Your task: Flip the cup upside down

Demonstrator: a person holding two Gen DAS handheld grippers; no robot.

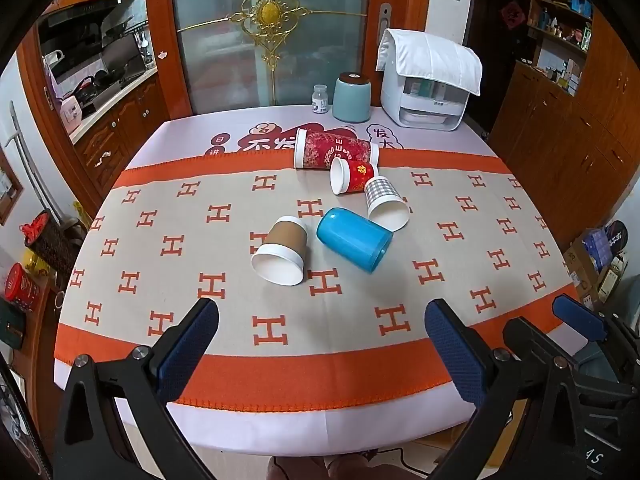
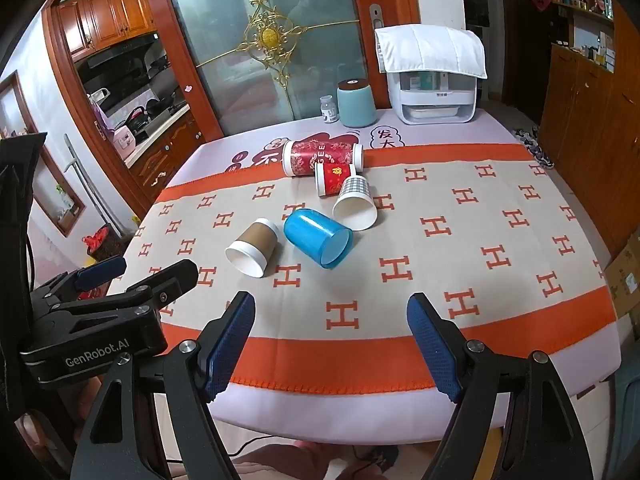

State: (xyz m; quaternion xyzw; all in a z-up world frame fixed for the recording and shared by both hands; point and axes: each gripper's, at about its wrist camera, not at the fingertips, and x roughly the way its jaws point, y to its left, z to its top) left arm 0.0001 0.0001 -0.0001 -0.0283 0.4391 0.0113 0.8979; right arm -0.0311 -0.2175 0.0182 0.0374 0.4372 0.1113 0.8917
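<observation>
Five cups lie tipped mid-surface [image 1: 280, 332] — I see the translucent blue cup [image 1: 354, 239] beside the brown-sleeved cup [image 1: 280, 250]. Both my left gripper [image 1: 322, 346] and right gripper [image 2: 331, 340] hover empty, fingers wide.

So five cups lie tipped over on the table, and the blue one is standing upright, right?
Not quite: the blue cup lies on its side too, between the brown cup and the checked cup. Both wrist views show it. All five cups are tipped over on the table.
</observation>
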